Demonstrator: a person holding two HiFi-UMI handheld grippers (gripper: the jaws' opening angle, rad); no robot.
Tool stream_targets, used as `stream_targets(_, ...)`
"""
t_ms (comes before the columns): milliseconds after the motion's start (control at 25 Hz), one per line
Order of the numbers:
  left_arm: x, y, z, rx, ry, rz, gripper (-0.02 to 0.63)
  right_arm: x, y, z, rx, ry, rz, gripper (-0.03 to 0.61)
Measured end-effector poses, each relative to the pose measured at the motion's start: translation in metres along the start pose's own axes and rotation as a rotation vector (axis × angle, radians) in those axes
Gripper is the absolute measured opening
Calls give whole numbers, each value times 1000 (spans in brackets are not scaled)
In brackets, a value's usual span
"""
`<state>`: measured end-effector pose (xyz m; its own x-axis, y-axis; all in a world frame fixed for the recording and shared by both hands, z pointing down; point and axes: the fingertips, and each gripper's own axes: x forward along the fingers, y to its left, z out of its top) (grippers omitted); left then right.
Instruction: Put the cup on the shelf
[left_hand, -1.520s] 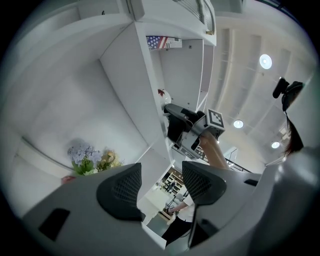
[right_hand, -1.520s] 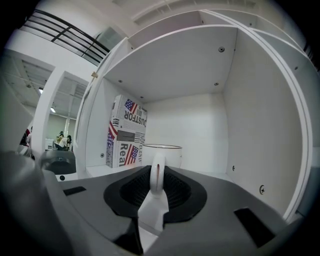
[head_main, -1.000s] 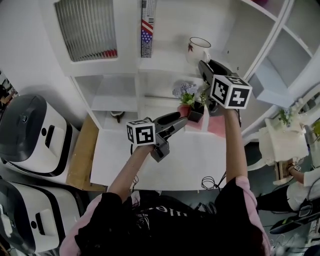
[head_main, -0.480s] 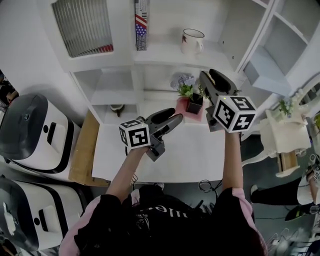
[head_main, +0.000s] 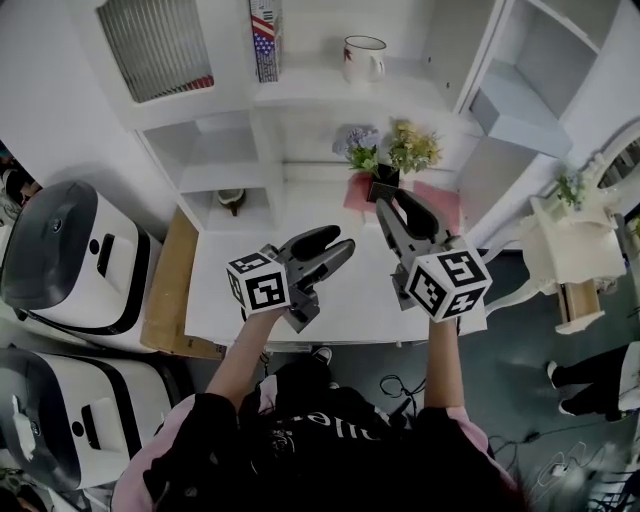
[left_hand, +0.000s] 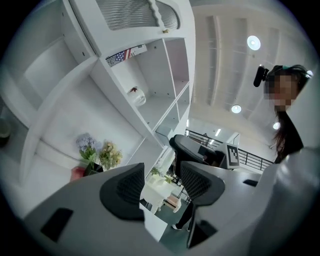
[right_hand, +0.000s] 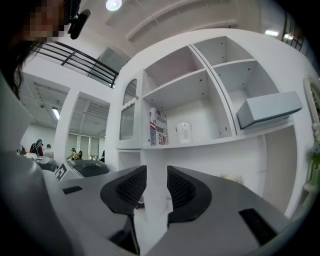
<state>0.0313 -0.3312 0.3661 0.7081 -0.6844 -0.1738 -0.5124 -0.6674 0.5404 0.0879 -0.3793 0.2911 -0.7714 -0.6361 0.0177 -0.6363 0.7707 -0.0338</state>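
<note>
The white cup (head_main: 364, 58) with a small red print stands upright on the white shelf (head_main: 330, 92), free of both grippers; it also shows as cup (right_hand: 184, 133) and cup (left_hand: 138, 96). My right gripper (head_main: 393, 204) hangs over the white table well short of the shelf, open and empty. My left gripper (head_main: 335, 246) is beside it, lower left, with nothing between its pads. Its jaws have just been closing a little but still stand open. In their own views, right gripper (right_hand: 156, 186) and left gripper (left_hand: 157, 181) show clear gaps.
A pot of flowers (head_main: 390, 152) on a pink mat stands at the table's back. A flag-print book (head_main: 263, 42) stands left of the cup. White appliances (head_main: 60, 260) line the left side. A grey box (head_main: 515, 105) lies in the right shelf bay.
Both grippers have drawn back from the shelf toward the table's front. The right one came down and away from the cup, which stays on the shelf.
</note>
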Motion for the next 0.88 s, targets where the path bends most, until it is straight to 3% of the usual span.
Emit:
stream_targets(240,-30,-19,-46,-9,54,42,235,-42,37,-48,17,37,48,150)
stream_targets(480,-67,-35,-76,0,50,98,203,-74,76,-91,71,67,88,150)
stream_targets(880,-119,-49,-83,33,14,160,119,-92,133,-126,133,102,150,149)
